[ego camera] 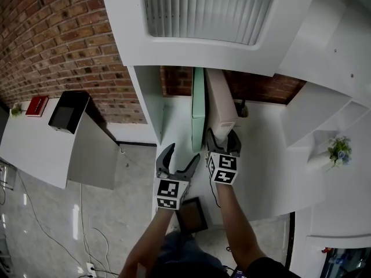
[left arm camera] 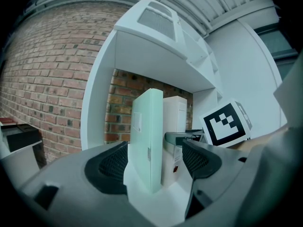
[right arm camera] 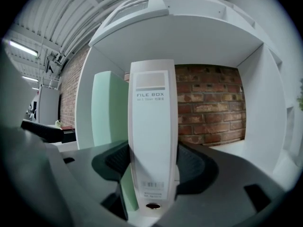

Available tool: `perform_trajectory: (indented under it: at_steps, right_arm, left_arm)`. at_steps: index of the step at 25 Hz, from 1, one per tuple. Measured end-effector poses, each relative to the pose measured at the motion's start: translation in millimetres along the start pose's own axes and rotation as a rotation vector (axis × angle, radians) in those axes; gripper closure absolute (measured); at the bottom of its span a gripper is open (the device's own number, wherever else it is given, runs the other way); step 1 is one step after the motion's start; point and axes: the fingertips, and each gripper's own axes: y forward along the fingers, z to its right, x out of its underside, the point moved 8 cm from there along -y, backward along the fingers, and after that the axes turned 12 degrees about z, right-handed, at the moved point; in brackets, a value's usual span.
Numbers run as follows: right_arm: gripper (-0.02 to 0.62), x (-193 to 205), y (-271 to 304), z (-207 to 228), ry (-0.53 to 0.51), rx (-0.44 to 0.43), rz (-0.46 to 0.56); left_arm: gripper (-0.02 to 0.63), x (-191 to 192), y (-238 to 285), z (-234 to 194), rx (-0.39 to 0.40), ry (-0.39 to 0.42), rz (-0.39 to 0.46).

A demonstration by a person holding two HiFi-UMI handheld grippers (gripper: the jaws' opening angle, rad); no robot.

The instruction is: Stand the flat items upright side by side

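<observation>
Two file boxes stand upright side by side in a white shelf bay (ego camera: 177,126): a pale green file box (ego camera: 198,100) on the left and a white file box (ego camera: 219,100) on its right. My right gripper (ego camera: 222,141) straddles the near end of the white file box (right arm camera: 152,136), and both pads press on the sides of its spine. The green file box (right arm camera: 108,108) stands just left of it. My left gripper (ego camera: 181,158) hangs open in front of the shelf edge with nothing between its fingers. It faces the green file box (left arm camera: 147,136), a little short of it.
The bay has a white side wall (ego camera: 148,100), a brick back and a shelf top overhead. A black device (ego camera: 68,110) and a red thing (ego camera: 36,105) sit on a counter to the left. A small plant (ego camera: 339,149) stands at the right. A dark flat thing (ego camera: 191,214) lies below the grippers.
</observation>
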Motion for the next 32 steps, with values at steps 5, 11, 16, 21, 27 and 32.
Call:
perform_trajectory:
  at_steps: [5,11,16,21,27,32]
  right_arm:
    - [0.309,-1.9,1.4,-5.7,-0.003,-0.012,-0.038]
    - [0.31,-2.3,2.4,-13.8,-0.024,-0.021,-0.039]
    - [0.31,-2.6,-1.8,-11.8,-0.018,-0.043,-0.026]
    - [0.309,-6.7,-15.7,-7.2,-0.019,-0.035,-0.015]
    - [0.31,-27.8,-51.1,7.6,-0.015,-0.021,0.038]
    - [0.311,-54.5,-93.7,20.4,-0.026,-0.014,0.102]
  left_arm:
    - [0.252,-1.0,-3.8,-4.2,-0.008,-0.001,0.001]
    - [0.252,-0.4,-6.5,-2.9,-0.006,-0.006,-0.001]
    - [0.252,-2.1,-9.6,-3.1,-0.009,-0.001,0.001]
    - [0.252,-6.3,-12.6,-1.8,-0.008,0.0,0.01]
    - [0.252,-19.5,-15.9,4.0,0.02,0.022,0.036]
    - [0.252,-42.6,-24.4,17.9,0.097,0.077,0.078]
